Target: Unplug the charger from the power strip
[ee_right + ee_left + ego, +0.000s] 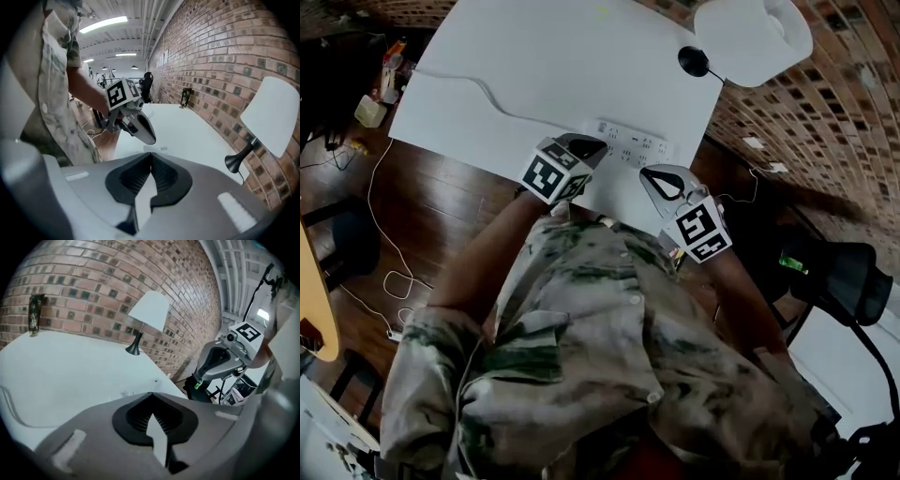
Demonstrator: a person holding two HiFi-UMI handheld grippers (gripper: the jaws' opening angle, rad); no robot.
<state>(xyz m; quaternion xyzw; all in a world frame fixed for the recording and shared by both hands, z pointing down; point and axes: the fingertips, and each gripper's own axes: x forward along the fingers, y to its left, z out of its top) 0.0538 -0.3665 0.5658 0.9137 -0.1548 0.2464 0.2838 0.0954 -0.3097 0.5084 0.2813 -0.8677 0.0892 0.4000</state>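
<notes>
A white power strip (630, 144) lies near the front edge of the white table (534, 66), and its white cable (478, 89) runs off to the left. I cannot make out a charger on it in any view. My left gripper (596, 146) hovers at the strip's left end with its jaws closed together and nothing between them. My right gripper (647, 172) hangs just in front of the strip's right part, also shut and empty. Each gripper view shows its own closed tips, left gripper (151, 393) and right gripper (150, 153), with the other gripper beyond.
A lamp with a white shade (755, 37) and black base (694, 61) stands at the table's back right by the brick wall. A dark chair (839, 272) sits to the right. Loose cables (394, 281) lie on the wooden floor at the left.
</notes>
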